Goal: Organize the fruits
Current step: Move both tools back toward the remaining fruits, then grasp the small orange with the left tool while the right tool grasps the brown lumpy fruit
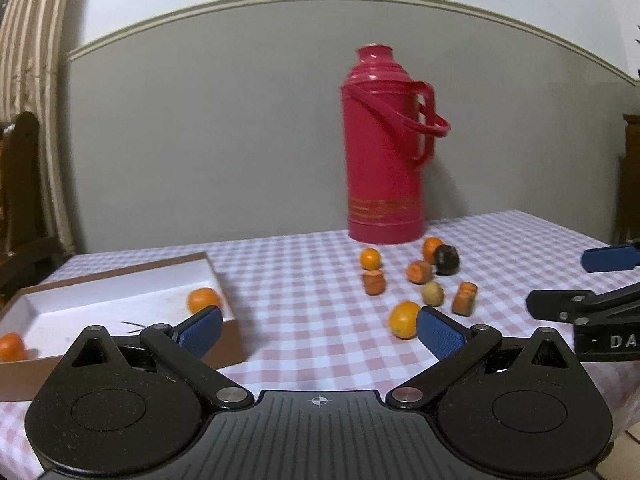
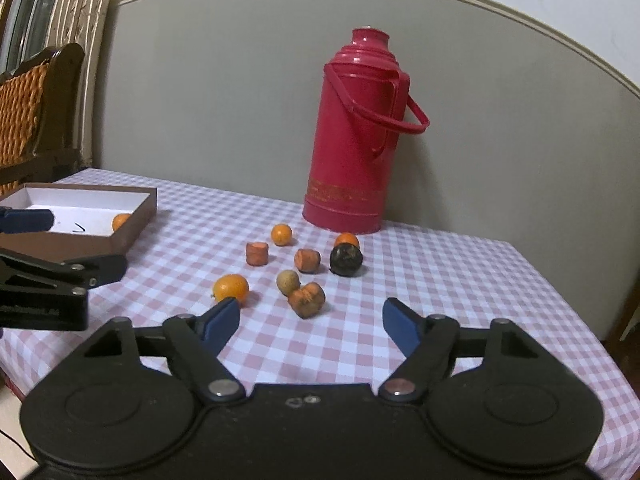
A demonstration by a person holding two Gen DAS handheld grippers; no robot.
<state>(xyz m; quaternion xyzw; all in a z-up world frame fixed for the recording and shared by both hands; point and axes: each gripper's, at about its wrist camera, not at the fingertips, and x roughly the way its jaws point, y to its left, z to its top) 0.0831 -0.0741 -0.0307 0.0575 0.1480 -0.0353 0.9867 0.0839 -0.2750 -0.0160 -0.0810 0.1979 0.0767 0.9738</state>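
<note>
Loose fruit lies on the checked tablecloth: three oranges (image 2: 231,287) (image 2: 281,234) (image 2: 346,239), a dark round fruit (image 2: 346,260), a pale round one (image 2: 288,281) and three stubby orange pieces (image 2: 306,299) (image 2: 257,253) (image 2: 307,260). At the left stands a shallow brown box (image 1: 120,272) with a white inside, holding two oranges (image 1: 204,300) (image 1: 12,346). My left gripper (image 1: 318,316) is open and empty, between the box and the nearest orange (image 1: 405,319). My right gripper (image 2: 310,308) is open, nothing between its fingers, just short of the nearest orange piece.
A tall red thermos flask (image 2: 356,136) stands behind the fruit near the wall. A dark wooden chair with a woven back (image 2: 36,112) is at the far left. The table's right edge (image 2: 560,292) falls away. Each gripper shows at the side of the other's view.
</note>
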